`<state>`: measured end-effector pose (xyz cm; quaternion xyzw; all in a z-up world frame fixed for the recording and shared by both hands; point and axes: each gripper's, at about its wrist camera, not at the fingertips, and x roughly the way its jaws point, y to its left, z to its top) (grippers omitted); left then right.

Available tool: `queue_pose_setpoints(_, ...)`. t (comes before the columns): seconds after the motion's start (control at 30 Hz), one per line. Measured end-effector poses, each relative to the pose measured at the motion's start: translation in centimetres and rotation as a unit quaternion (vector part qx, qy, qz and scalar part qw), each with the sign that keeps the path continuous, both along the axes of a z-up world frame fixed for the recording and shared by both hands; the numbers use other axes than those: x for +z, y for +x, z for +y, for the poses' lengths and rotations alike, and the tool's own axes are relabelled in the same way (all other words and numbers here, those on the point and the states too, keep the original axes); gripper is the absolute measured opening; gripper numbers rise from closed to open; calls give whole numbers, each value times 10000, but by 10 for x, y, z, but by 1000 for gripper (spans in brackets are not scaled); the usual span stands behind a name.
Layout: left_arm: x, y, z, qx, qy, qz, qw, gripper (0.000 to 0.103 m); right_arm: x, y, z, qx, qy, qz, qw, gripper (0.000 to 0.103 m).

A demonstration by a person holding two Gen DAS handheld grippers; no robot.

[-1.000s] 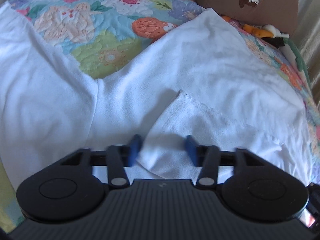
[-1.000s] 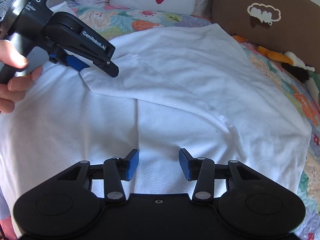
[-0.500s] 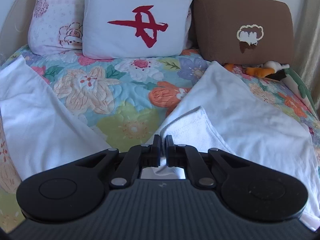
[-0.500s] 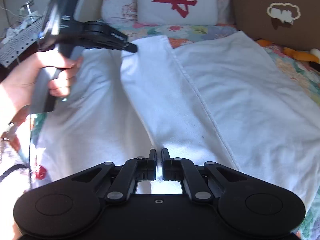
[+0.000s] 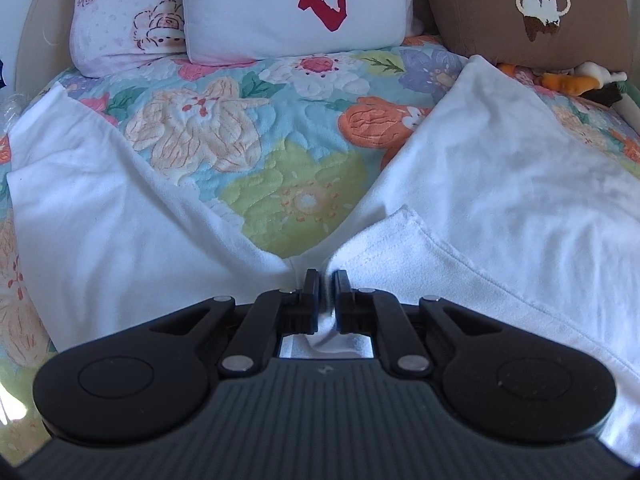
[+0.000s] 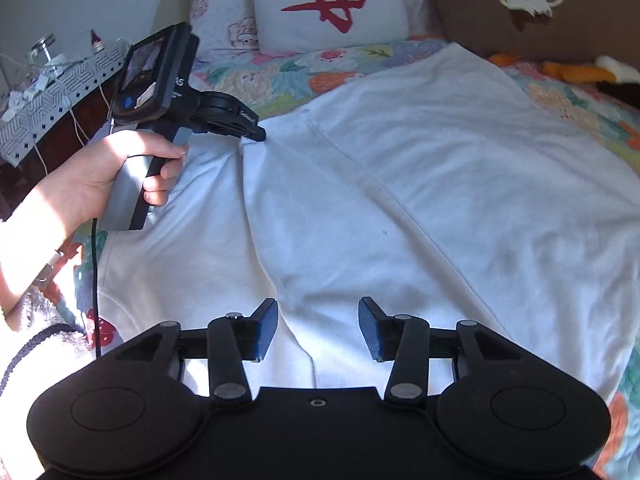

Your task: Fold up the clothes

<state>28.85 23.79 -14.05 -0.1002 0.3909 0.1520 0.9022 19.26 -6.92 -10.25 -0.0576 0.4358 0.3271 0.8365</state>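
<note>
1. Left wrist view: the left tongs [image 5: 327, 280] are nearly together, clamped on a fold of the white trousers [image 5: 500, 200]; their gap has just widened a little, with the cloth still pinched between them.
2. Right wrist view: the right tongs [image 6: 318, 328] stand apart over the trousers [image 6: 440, 200]; they have just been opening, and the cloth lies beneath them, not pressed by the pads.
3. The trousers lie on the bed, on a flowered quilt [image 5: 248, 140]. Their long axis runs from the near edge away toward the pillows.
4. In the left wrist view the two legs spread in a V, each pointing toward the headboard, one left, one right, with quilt showing between them.
5. In the right wrist view a person's hand [image 6: 100, 176] grips the handle of the left tongs [image 6: 256, 134], whose tips bite the cloth at the far left edge of the trousers.
6. A white pillow with a red mark [image 5: 296, 4] and a brown cushion [image 5: 520, 12] stand at the head of the bed.
</note>
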Motion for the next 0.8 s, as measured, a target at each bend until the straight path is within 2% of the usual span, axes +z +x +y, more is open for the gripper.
queue_pose_setpoints(0.07,0,-3,0,92,-43,26,9999,12,0,0,-24,-404,121,171,9990,49)
queue_pose_setpoints(0.13,3,-7,-1,139,-43,58,9999,13,-1,0,-46,-951,-37,127,9954,49)
queue_pose_setpoints(0.23,10,-14,-4,163,15,56,9999,26,-8,1,-72,-1643,-425,8,9855,50)
queue_pose_setpoints(0.3,14,-20,-7,150,66,15,9999,33,-16,2,-84,-1849,-623,-35,9808,50)
queue_pose_setpoints(0.43,15,-25,-8,165,85,150,9997,33,-36,12,-96,-2136,-658,-101,9746,48)
queue_pose_setpoints(0.47,15,-26,-7,182,61,173,9997,33,-40,15,-98,-2226,-645,-141,9727,45)
queue_pose_setpoints(0.53,15,-30,-5,227,7,210,9995,33,-43,20,-96,-2332,-892,-354,9677,26)
queue_pose_setpoints(0.6,15,-34,-2,278,-43,247,9993,34,-45,23,-97,-2272,-1126,-452,9663,26)
queue_pose_setpoints(0.7,16,-39,1,341,-79,330,9988,34,-37,18,-100,-2512,-1127,-312,9608,27)
queue_pose_setpoints(0.8,18,-43,1,295,-232,339,9987,38,-21,-4,-100,-2682,-953,-129,9586,43)
